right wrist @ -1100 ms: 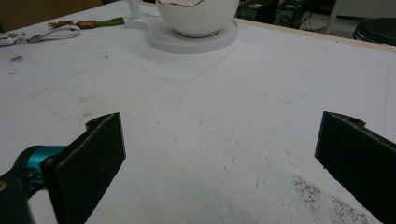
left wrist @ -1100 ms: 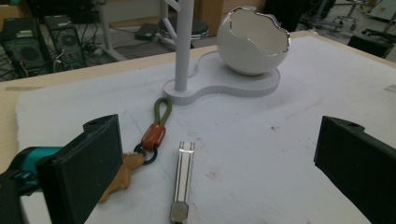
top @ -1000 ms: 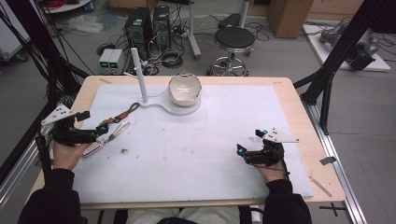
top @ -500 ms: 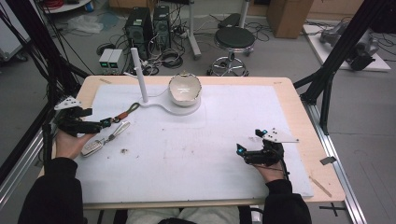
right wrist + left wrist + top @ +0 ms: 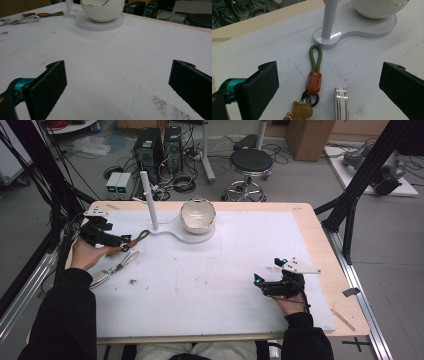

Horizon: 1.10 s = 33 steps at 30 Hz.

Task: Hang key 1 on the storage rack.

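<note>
On the white mat (image 5: 210,285) covering the table, work appears to be at the approach stage, with nothing yet picked up. Toward 12 o'clock stands a white stand (image 5: 180,234) with an upright post (image 5: 148,200) and a round bowl (image 5: 198,216) seated on its base. At about 10 o'clock on the mat lies the keychain (image 5: 314,75): a green cord loop, a brown leather tab, a dark ring and a brass key, flat on the mat with its loop pointing to the foot of the post and lying just short of the base. A white strap with a metal clip (image 5: 116,269) lies beside it.

Left gripper (image 5: 121,243) is at the keychain, jaws spread wide to either side of it, not touching it in the left gripper view. Right gripper (image 5: 258,281) hovers near 4 o'clock, well apart from everything, jaws likewise spread and empty.

Judgement: grasping the keychain is outstanding, as is any hanging on the post or placing in the bowl
</note>
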Each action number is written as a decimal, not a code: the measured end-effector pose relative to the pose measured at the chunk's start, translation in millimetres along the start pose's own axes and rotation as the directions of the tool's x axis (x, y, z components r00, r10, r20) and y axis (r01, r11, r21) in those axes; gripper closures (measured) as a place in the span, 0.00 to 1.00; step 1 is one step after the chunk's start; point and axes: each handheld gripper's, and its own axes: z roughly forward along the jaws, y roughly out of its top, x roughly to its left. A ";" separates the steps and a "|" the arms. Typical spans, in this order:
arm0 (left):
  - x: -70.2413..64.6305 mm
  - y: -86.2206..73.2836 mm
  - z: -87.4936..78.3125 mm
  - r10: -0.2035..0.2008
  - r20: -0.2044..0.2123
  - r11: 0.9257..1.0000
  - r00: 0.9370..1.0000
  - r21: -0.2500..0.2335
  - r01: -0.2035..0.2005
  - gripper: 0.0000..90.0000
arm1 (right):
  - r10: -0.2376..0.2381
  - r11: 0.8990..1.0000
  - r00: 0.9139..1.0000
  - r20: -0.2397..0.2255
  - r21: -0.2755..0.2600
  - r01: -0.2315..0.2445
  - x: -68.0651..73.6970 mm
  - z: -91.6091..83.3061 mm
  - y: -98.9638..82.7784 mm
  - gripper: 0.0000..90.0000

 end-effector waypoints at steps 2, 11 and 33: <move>3.6 6.3 6.4 -0.003 -0.002 1.000 1.000 0.019 0.003 0.04 | 0.004 1.000 1.000 -0.002 0.000 -0.004 0.1 -0.5 0.1 0.01; 15.4 -1.6 30.0 -0.048 0.012 0.990 0.999 0.130 0.046 0.09 | 0.004 1.000 1.000 -0.010 -0.008 -0.004 -0.1 -1.7 0.3 0.01; 12.5 -15.7 63.1 0.053 -0.093 0.963 0.994 0.270 -0.026 0.54 | 0.028 0.999 0.999 -0.019 -0.029 -0.029 3.4 -8.8 -0.1 0.01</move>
